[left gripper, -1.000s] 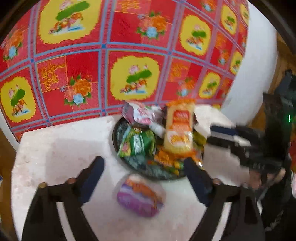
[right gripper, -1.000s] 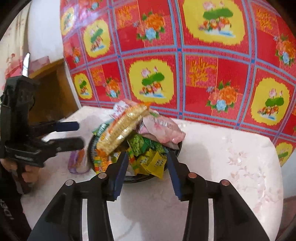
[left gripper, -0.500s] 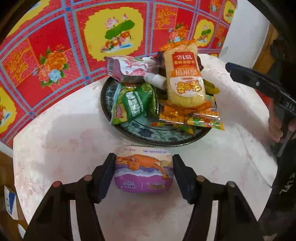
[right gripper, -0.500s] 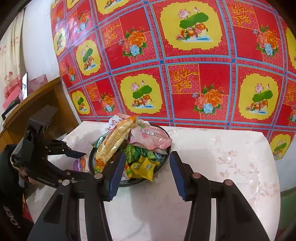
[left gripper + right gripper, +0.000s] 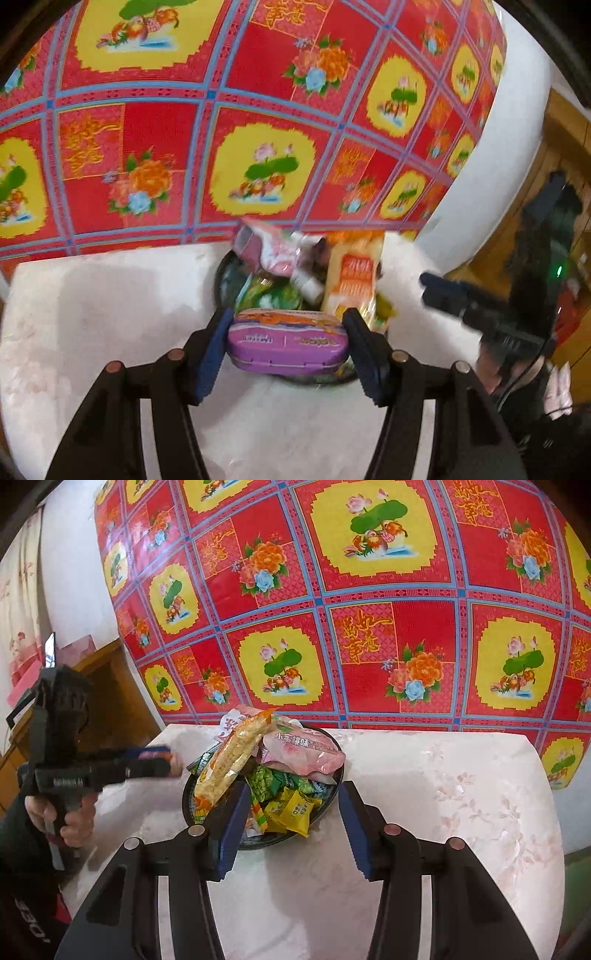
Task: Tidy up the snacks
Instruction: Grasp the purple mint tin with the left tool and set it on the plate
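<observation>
My left gripper [image 5: 287, 341] is shut on a purple snack tin [image 5: 287, 341] and holds it lifted just in front of the dark plate [image 5: 223, 271]. The plate is heaped with snacks: an orange cracker pack [image 5: 352, 280], a pink bag [image 5: 271, 247] and green packets [image 5: 275, 295]. In the right wrist view my right gripper [image 5: 291, 825] is open and empty at the near rim of the plate [image 5: 188, 797], over yellow candy packets [image 5: 291, 808]. The left gripper [image 5: 147, 762] shows there at the plate's left side with the tin between its fingers.
The plate stands on a white floral table [image 5: 461, 812] against a red and yellow patterned wall [image 5: 369, 609]. A wooden cabinet [image 5: 107, 686] stands left of the table in the right wrist view. The right gripper [image 5: 461, 299] shows at the right of the left wrist view.
My left gripper closed on the purple tin that lay on the table and lifted it toward the plate. My right gripper stayed open near the plate's front.
</observation>
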Motion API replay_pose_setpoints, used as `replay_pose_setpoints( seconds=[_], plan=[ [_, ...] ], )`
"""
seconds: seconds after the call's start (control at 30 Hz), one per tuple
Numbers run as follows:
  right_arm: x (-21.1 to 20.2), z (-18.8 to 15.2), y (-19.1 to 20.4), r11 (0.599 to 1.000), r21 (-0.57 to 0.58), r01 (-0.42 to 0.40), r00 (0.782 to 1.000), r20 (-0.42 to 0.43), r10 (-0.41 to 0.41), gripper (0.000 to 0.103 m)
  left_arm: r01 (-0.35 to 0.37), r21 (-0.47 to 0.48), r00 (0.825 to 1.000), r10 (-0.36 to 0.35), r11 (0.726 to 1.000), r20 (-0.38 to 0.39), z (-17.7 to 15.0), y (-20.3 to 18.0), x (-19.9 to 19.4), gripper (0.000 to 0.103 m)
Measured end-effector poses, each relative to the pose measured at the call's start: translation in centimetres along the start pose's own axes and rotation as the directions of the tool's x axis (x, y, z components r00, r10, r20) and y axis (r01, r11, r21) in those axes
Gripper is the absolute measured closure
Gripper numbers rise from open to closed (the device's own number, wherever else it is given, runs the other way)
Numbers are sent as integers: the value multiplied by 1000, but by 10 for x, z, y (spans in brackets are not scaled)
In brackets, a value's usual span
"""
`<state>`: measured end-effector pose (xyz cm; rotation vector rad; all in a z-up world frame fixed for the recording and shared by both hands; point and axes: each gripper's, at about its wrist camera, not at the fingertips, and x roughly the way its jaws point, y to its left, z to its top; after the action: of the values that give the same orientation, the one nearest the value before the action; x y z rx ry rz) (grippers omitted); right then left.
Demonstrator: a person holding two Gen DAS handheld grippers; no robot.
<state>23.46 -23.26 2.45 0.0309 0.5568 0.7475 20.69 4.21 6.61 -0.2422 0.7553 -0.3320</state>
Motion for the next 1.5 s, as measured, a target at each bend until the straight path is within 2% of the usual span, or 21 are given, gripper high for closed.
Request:
replay_pose_setpoints(
  seconds=[0.1,0.2,0.23,0.37,0.53,0.6,0.7,0.77,0.8,0.83,0.9,0.97,1.03,1.13,1.2,1.23,1.5],
  plan=[
    [0,0,0,1000,5,-1,1000,-2,1,52,6,-3,999,-6,1000,-31,5,0,19,38],
    [0,0,-1,1000,10,-2,1000,-4,2,52,-2,12,999,2,1000,-37,-4,-2,31,38],
    [0,0,-1,1000,12,-4,1000,-4,4,52,-8,18,998,9,1000,-63,-8,-2,39,38],
    [-1,0,0,1000,14,-2,1000,-1,2,52,-24,84,998,29,996,-57,-13,-12,41,34],
    [0,0,0,1000,19,2,1000,-2,-2,52,7,47,999,-5,999,-40,-13,-5,39,32],
    [0,0,0,1000,18,1,1000,-3,-1,52,-16,44,1000,17,999,-19,-13,-3,31,28],
    [0,0,0,1000,14,0,1000,-2,0,52,-48,84,999,49,995,-5,-14,-5,15,27],
    [-1,0,0,1000,13,-3,1000,-1,3,52,-111,168,992,120,979,-43,-15,-12,7,27],
    [-1,0,1,1000,12,-4,1000,-1,4,52,-120,199,988,137,973,-72,-17,-15,8,27],
    [0,-1,1,1000,12,-4,1000,-2,4,52,-97,256,981,135,962,-137,-21,-18,8,27],
    [1,-1,1,1000,11,-6,1000,-5,6,52,-65,340,968,143,938,-208,-30,-20,8,27],
    [1,-2,3,1000,11,-8,1000,-8,8,52,-65,385,958,166,921,-234,-38,-18,11,27],
    [0,-2,4,1000,8,-8,1000,-7,8,52,-13,358,958,114,934,-264,-41,-12,15,20],
    [-1,-2,6,1000,2,-17,1000,1,17,52,61,300,954,32,952,-297,-47,-6,19,21],
    [-1,-2,6,1000,2,-16,1000,0,16,52,69,303,964,15,951,-266,-52,-9,16,26],
    [-1,-2,5,1000,5,-15,1000,-2,15,52,64,301,968,15,951,-251,-55,-11,15,38],
    [-1,-2,5,1000,2,-24,1000,5,23,52,6,222,986,32,975,-164,-59,-25,10,39]
  ],
)
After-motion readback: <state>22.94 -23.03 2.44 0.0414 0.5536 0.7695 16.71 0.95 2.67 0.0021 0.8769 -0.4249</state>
